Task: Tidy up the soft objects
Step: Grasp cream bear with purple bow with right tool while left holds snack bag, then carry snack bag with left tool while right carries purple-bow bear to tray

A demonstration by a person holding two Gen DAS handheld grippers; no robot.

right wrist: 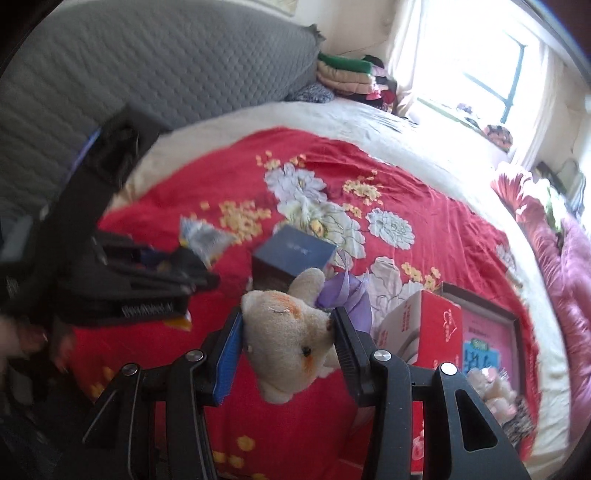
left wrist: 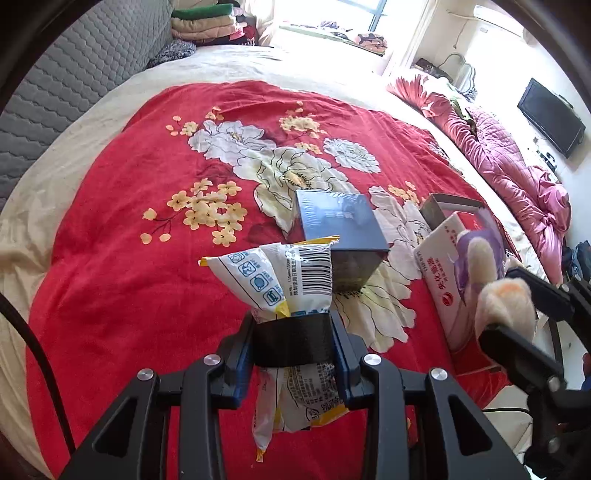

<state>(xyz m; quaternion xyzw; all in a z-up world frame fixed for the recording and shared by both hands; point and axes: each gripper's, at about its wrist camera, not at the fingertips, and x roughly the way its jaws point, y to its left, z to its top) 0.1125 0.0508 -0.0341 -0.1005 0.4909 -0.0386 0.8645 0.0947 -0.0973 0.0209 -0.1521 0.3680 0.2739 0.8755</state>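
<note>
My left gripper (left wrist: 293, 325) is shut on a white tissue pack (left wrist: 273, 280) with yellow trim and a barcode, held above the red floral blanket (left wrist: 110, 240). The pack sticks out above and below the fingers. My right gripper (right wrist: 288, 317) is shut on a cream plush toy (right wrist: 291, 347) with orange patches and a purple ribbon, also lifted off the bed. In the left wrist view the right gripper (left wrist: 513, 314) and the plush toy (left wrist: 498, 299) show at the right edge. In the right wrist view the left gripper (right wrist: 184, 269) with the tissue pack (right wrist: 207, 240) is at the left.
A dark blue box (left wrist: 340, 225) stands mid-blanket. To its right are a red-and-white carton (left wrist: 439, 269) and an open box (right wrist: 484, 332) with pink lining and fluffy items. A grey quilted headboard (left wrist: 74, 74), folded clothes (left wrist: 207, 22) and a pink quilt (left wrist: 509, 170) border the bed.
</note>
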